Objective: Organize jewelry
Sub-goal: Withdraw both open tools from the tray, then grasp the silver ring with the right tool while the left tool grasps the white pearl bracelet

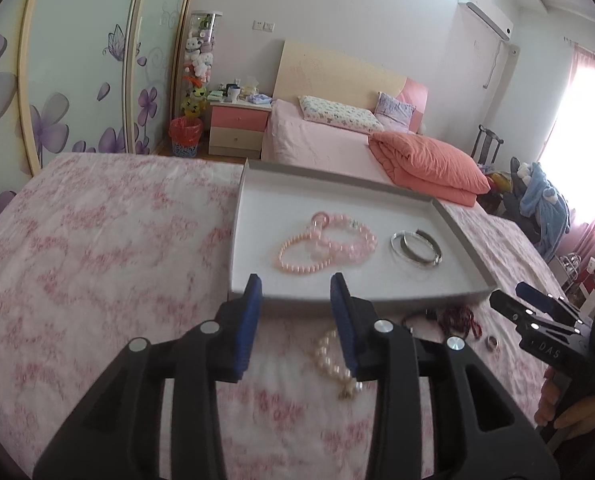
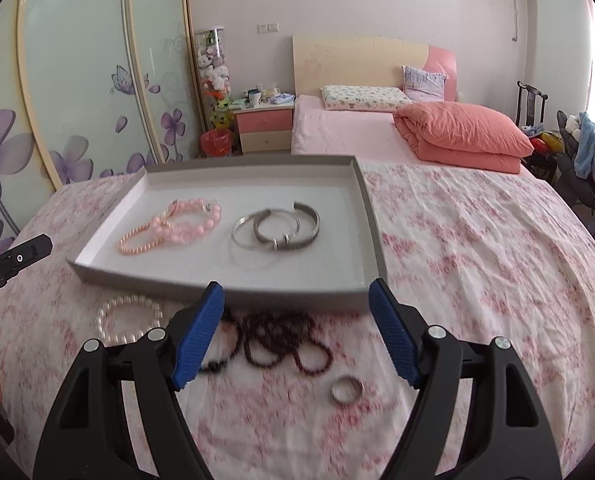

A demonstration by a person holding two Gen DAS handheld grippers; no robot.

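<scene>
- Right gripper [image 2: 295,292]: jaws wide apart, holding nothing, above the dark red bead strand [image 2: 281,340] on the floral cloth [image 2: 477,248].
- Left gripper [image 1: 296,284]: jaws partly apart, holding nothing, beside the white pearl bracelet [image 1: 329,354].
- Tray [image 2: 225,292]: just beyond both grippers, containing pink bead bracelets [image 2: 173,226] and silver bangles [image 2: 277,226].
- Silver ring [image 2: 346,390]: on the cloth, near side of the tray.

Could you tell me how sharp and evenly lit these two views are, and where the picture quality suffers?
Left wrist view: strong fisheye bending, window blown out at right, floral cloth smeared by motion, tray fairly crisp, left tool open. Right wrist view: same curvature, dark bead strand and ring blurred near the open right tool, soft even daylight, faint shadows.
</scene>
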